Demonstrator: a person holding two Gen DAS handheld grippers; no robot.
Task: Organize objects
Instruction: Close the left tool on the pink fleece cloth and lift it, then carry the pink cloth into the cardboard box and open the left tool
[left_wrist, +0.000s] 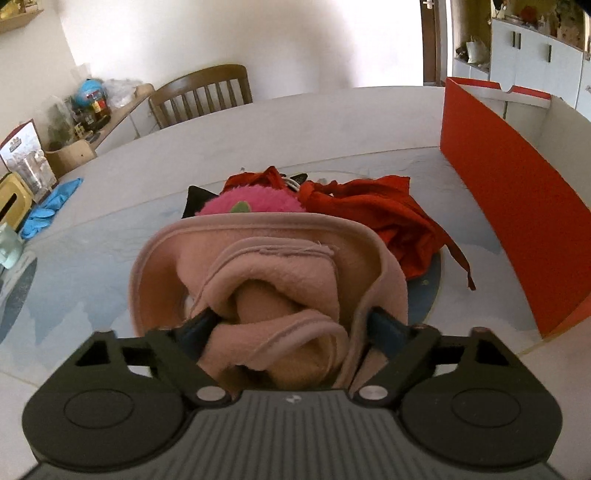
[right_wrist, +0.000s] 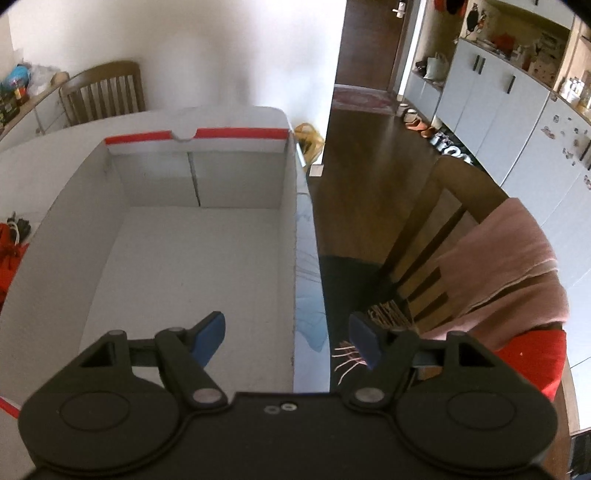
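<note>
Your white table (left_wrist: 332, 122) fills the left wrist view, a wooden chair (left_wrist: 203, 92) behind it. The red box (right_wrist: 177, 258) stands open on it to the right, white inside and bare. Beside it, the red cloth (left_wrist: 376, 218) and a pink plush toy (left_wrist: 255, 203) lie half hidden behind the pink fleece (left_wrist: 273, 288). Your left gripper (left_wrist: 291, 325) has its fingers either side of that fleece; whether they press it you cannot tell. Your right gripper (right_wrist: 288, 336) is spread wide over the box's edge, nothing between.
</note>
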